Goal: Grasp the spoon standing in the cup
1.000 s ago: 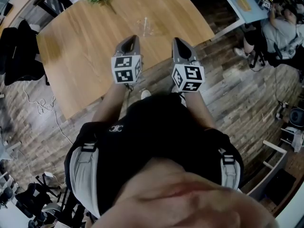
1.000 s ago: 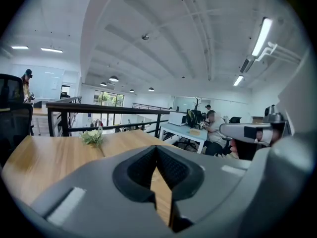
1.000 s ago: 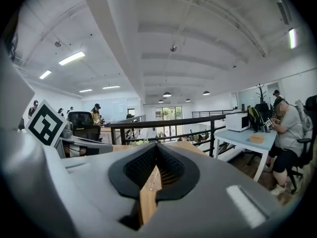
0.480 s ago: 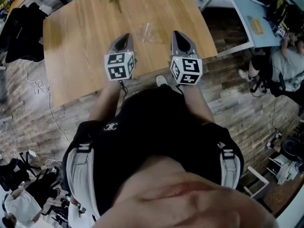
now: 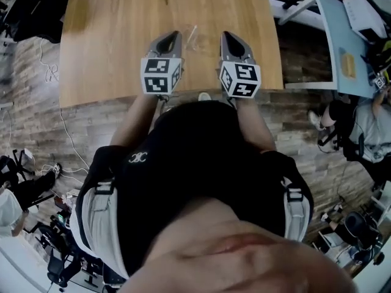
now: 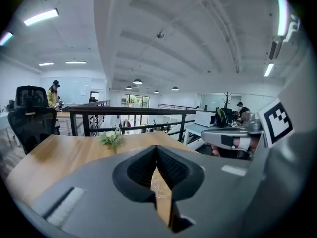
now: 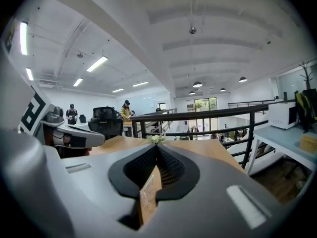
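Head view steeply above shared table (image 5: 110, 41)

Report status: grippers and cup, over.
Left gripper and right gripper shut, empty, over table near edge. Clear cup ahead between them, untouched; spoon too faint to tell. Path clear.

A light-brown rectangular wooden table (image 5: 110, 54) stands on a plank floor (image 5: 73, 133). A small clear cup (image 5: 192, 36) stands on it, well apart from a sprig of green-and-white flowers (image 6: 110, 139) near the far edge.
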`<state>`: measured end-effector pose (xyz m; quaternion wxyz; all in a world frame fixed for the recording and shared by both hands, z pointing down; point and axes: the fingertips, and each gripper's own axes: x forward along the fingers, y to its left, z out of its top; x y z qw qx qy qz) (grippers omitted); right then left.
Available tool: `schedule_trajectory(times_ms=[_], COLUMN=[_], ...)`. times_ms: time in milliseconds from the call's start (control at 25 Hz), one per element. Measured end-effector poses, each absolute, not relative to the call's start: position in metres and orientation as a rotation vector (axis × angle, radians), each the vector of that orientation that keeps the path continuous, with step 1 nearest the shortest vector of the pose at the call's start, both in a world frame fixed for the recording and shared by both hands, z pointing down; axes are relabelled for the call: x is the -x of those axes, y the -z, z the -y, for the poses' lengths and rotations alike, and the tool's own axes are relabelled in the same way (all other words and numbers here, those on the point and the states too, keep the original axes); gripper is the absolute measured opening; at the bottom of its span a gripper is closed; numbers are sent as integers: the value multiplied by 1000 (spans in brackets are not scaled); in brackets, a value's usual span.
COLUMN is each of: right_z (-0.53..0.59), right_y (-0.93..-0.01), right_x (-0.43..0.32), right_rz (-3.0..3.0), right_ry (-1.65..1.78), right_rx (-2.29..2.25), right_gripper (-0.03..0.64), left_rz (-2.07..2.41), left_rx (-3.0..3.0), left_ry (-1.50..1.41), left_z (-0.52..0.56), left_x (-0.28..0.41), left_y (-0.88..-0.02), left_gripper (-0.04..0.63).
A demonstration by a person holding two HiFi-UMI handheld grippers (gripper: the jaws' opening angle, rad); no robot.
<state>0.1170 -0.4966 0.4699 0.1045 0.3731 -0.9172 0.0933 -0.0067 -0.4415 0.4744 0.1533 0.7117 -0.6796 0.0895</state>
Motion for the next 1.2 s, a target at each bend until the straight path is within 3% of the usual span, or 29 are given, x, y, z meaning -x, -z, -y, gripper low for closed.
schedule_trajectory(times_ms=[880,960,1200], right_z=[537,545,563], right_y=[-560,-575,-617], right_x=[-56,-51,-29], right_rz=[2689,2679,2587], right_ry=[-452,-553,-670], right_rx=[-682,-651,-572], right_gripper=[3,82,98], left_rz=[2179,2213,2279], left_rx=[-1625,-1600,-1491], left_ry=[-267,-261,-248], left_z=[418,414,394], left_x=[33,36,49], left_y=[-510,-508,-508], left_gripper=[12,11,11])
